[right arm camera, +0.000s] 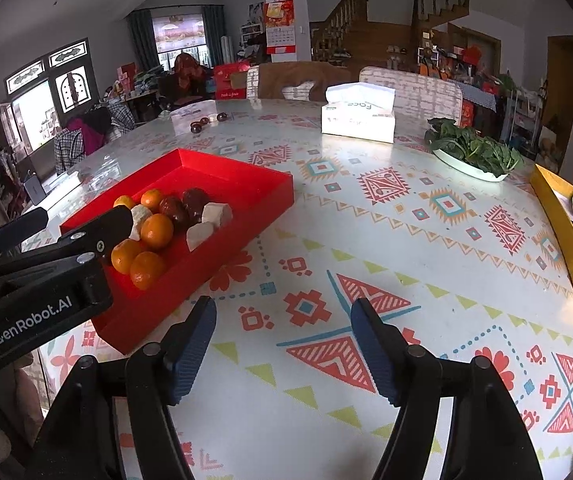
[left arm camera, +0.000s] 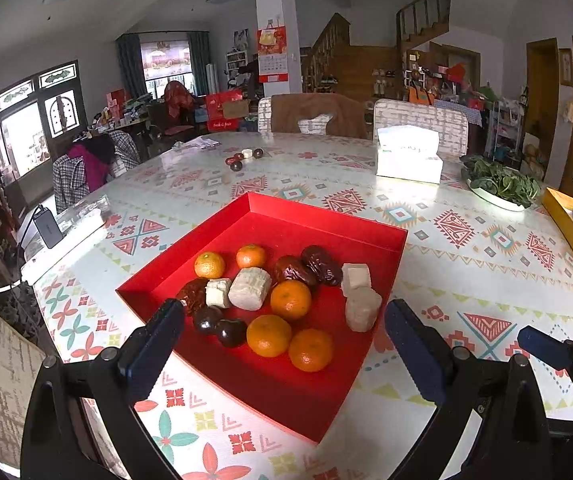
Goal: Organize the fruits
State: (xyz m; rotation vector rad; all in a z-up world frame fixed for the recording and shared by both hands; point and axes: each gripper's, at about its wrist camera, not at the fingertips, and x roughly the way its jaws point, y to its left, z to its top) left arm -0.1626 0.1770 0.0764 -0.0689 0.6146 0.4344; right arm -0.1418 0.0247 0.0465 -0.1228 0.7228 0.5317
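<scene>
1. Your left claw (left arm camera: 282, 344) hangs released over the near edge of the red tray (left arm camera: 326, 216), jaws wide, with nothing between them. The fruit sits below it: five oranges (left arm camera: 290, 300), dark dates (left arm camera: 320, 264), two glossy dark fruits (left arm camera: 230, 332) and pale chunks (left arm camera: 250, 288), all heaped toward the near half of the tray.
2. To sort well, take one piece at a time from the edge of the heap; the nearest orange (left arm camera: 310, 350) looks the freest. Come down with the jaws on either side of it and close gently, since round fruit will likely roll away.
3. Your right claw (right arm camera: 282, 344) is also released and empty, above bare patterned worktop (right arm camera: 426, 240) just right of the tray. Keep it clear of the left tool.
4. The left view looks straight into the tray and shows every piece. The right view sees the tray from the side, with the left tool hiding part of the heap.
5. Both views show a few loose dark fruits (left arm camera: 242, 159) far across the worktop, well apart from the tray, and to their right a tissue box (right arm camera: 358, 116) and a dish of greens (right arm camera: 470, 152).
</scene>
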